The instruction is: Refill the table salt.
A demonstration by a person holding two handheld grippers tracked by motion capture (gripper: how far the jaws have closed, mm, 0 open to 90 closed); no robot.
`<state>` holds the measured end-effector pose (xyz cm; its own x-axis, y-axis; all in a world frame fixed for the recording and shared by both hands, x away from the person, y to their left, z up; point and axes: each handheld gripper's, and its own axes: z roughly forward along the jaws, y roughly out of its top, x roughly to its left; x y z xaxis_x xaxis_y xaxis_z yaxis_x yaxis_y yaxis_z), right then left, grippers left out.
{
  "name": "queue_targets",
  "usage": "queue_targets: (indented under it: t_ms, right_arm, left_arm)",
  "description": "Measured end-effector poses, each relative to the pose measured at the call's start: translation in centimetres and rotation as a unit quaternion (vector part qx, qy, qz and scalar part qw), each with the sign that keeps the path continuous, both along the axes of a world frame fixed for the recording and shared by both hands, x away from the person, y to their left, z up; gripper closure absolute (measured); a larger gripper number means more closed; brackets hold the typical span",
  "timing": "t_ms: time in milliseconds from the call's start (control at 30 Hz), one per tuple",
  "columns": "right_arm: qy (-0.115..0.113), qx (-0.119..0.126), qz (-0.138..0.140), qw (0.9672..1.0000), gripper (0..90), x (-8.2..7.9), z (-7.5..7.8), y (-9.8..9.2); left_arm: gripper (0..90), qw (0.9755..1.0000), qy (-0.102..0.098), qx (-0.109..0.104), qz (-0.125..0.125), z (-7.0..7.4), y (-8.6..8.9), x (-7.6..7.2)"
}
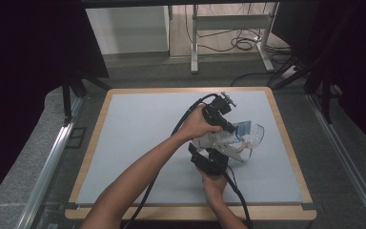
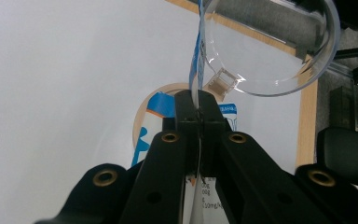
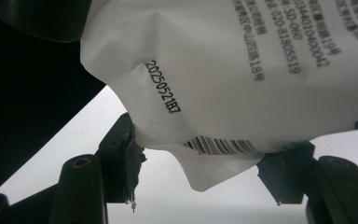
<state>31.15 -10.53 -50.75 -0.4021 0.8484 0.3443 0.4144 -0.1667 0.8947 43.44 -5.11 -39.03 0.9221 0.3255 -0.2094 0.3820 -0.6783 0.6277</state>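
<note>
I should keep the packet (image 3: pixel 242 70) steady and tipped toward the clear bowl (image 2: pixel 270 46) over the table (image 1: pixel 138 143). My left gripper (image 2: pixel 198 109) is clamped tight on the packet's top edge; my right gripper (image 3: pixel 205 168) stands half open, pads gripping its lower edge

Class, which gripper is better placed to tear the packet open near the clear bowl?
Probably the left gripper: it is shut on the packet at its thin edge near the bowl, while the right gripper steadies the wide end.
</note>
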Motion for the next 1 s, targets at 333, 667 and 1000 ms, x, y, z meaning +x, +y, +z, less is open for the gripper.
queue_targets:
  t_ms: [333,667,1000]
  right_arm:
    - [-0.006,0.009,-0.001,0.9999,38.6,-0.11,0.21,0.04]
    - [0.0,0.027,-0.003,0.9996,38.8,0.22,0.21,0.3]
    - [-0.007,0.017,-0.006,0.9998,39.1,0.18,0.2,0.37]
  left_arm:
    - [90.0,1.0,-0.003,-0.001,0.0,0.33,-0.01,-0.2]
    - [90.0,1.0,-0.005,-0.001,0.001,0.37,0.04,-0.15]
    - [90.0,0.9999,-0.011,-0.001,0.0,0.52,0.07,-0.34]
